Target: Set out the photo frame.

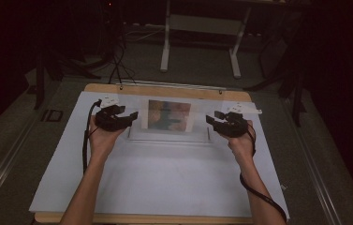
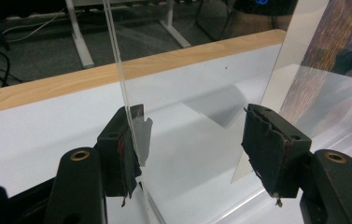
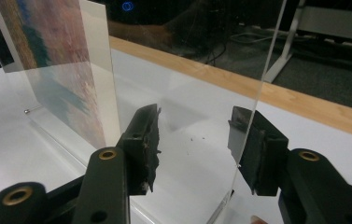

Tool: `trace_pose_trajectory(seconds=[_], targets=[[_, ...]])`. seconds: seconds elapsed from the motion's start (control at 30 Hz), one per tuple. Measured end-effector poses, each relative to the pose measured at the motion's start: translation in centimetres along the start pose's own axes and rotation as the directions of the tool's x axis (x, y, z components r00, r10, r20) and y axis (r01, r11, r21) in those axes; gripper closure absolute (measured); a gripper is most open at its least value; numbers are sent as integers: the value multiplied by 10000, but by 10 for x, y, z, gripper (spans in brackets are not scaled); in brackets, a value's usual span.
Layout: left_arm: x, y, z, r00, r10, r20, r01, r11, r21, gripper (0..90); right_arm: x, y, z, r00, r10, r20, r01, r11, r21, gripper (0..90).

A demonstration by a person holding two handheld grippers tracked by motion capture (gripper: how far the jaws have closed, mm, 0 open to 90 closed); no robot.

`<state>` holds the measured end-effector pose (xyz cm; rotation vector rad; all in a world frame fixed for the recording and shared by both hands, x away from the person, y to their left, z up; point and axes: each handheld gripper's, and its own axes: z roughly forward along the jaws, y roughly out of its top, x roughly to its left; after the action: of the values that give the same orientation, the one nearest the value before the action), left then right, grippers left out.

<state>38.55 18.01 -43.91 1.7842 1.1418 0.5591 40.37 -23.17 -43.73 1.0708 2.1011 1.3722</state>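
Acrylic photo stand (image 1: 169, 123) sits upright mid-counter (image 1: 165, 187), left gripper (image 1: 128, 116) and right gripper (image 1: 213, 119) bracketing its 2 side edges. Both grippers gape wide, gripping nothing. Best close squarely on the clear panel edges, gently and evenly.

Count on table: one clear acrylic frame (image 1: 169, 133), standing upright. One picture (image 1: 170, 115) inside it. One white sheet (image 1: 165, 178) over one wooden table (image 1: 165, 92). Two grippers: left gripper (image 1: 133, 115), right gripper (image 1: 210, 120), each with two black jaws. Two hands, one per gripper. Behind table: one white desk stand (image 1: 201, 28).
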Motion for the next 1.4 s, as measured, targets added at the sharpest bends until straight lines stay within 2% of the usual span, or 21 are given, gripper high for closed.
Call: trace_pose_trajectory(seconds=[0.57, 0.73, 0.87, 1.17, 1.33, 1.4], targets=[[-12, -9, -9, 9996, -292, 65, 291, 9993, 243, 387, 8, -11, -12, 9991, 408, 61, -409, 9988, 257, 516], [-15, -11, -12, 9996, -285, -20, 285, 9992, 291, 387, 9, -13, -15, 9993, 375, 5, -375, 9988, 308, 514], [-21, -13, -13, 9998, -110, -180, 116, 9994, 341, 387, 7, -18, -14, 9989, 474, -62, -471, 9981, 407, 504], [-25, -16, -16, 9995, -152, -272, 161, 9994, 322, 387, 6, -22, -15, 9989, 444, -142, -439, 9985, 335, 502], [-24, -19, -17, 9997, -142, -182, 147, 9996, 231, 387, 8, -23, -15, 9990, 423, -136, -419, 9987, 295, 502], [-24, -21, -17, 9998, -68, -195, 68, 10000, 46, 387, 8, -24, -16, 9991, 379, -169, -374, 9990, 251, 504]])
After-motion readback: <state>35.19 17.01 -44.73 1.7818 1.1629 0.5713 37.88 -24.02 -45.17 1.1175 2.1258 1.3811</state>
